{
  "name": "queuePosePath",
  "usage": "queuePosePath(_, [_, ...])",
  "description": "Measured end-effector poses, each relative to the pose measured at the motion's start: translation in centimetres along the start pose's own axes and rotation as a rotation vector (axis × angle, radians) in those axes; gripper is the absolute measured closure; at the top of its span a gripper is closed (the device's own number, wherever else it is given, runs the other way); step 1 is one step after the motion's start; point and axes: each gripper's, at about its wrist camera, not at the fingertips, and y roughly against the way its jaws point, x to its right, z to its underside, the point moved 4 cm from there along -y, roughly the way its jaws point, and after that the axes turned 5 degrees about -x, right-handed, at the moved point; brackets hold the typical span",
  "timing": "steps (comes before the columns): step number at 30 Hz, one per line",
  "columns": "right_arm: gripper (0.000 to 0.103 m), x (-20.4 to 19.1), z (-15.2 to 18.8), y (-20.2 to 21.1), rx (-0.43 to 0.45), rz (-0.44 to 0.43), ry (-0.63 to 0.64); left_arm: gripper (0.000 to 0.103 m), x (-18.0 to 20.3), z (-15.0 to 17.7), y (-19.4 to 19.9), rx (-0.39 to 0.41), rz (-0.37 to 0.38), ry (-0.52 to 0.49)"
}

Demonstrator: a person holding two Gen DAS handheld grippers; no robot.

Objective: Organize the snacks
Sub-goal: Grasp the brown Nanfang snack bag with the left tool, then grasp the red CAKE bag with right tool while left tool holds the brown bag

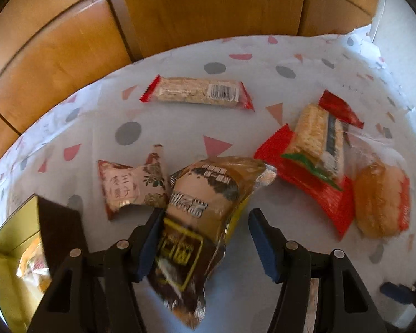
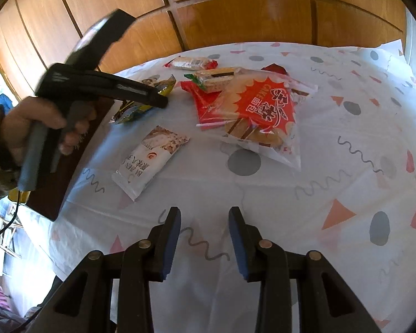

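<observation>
Left wrist: crinkly brown snack pkt (image 1: pixel 205 211)

Table (image 2: pixel 332 166): bears every snack packet; wooden wall panels (image 2: pixel 235 14) stand behind it.
Far edge: 1 long bar packet (image 1: pixel 197 92) lies crosswise, apart from the rest.
Middle: the flowered packet (image 1: pixel 133 186) touches the left side of the dark packet (image 1: pixel 202 208).
Right: the noodle packet (image 1: pixel 316 141) lies on a flat packet (image 1: pixel 316 188), the bun packet (image 1: pixel 380 202) just beside.
Left edge: an open box (image 1: pixel 8 249), with packets inside.
Near side, right wrist view: 1 pale packet (image 2: pixel 149 161) lies alone.
</observation>
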Motion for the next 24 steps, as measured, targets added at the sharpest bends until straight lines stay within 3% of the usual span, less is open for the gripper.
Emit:
queuePosePath(1, [0.067, 0.1, -0.1, 0.0, 0.004, -0.006, -0.002, 0.043, 0.1, -0.1, -0.2, 0.006, 0.008, 0.008])
queuePosePath(3, [0.067, 0.3, -0.3, -0.1, 0.008, -0.017, -0.002, 0.061, 0.2, 0.0, 0.0, 0.013, 0.038, 0.018])
queuePosePath(6, [0.068, 0.7, -0.6, -0.2, 0.009, -0.031, -0.016, 0.07, 0.6, 0.8, 0.9, 0.033, 0.014, 0.025])
queuePosePath(12, [0.069, 1.2, -1.3, -0.3, 0.013, -0.029, -0.031, 0.071, 1.4, 4.8, 3.9, 0.095, 0.022, 0.058])
queuePosePath(24, [0.068, 1.3, -1.4, -0.4, 0.006, -0.032, -0.048, 0.071, 1.9, 11.3, 6.4, 0.132, 0.008, 0.119])
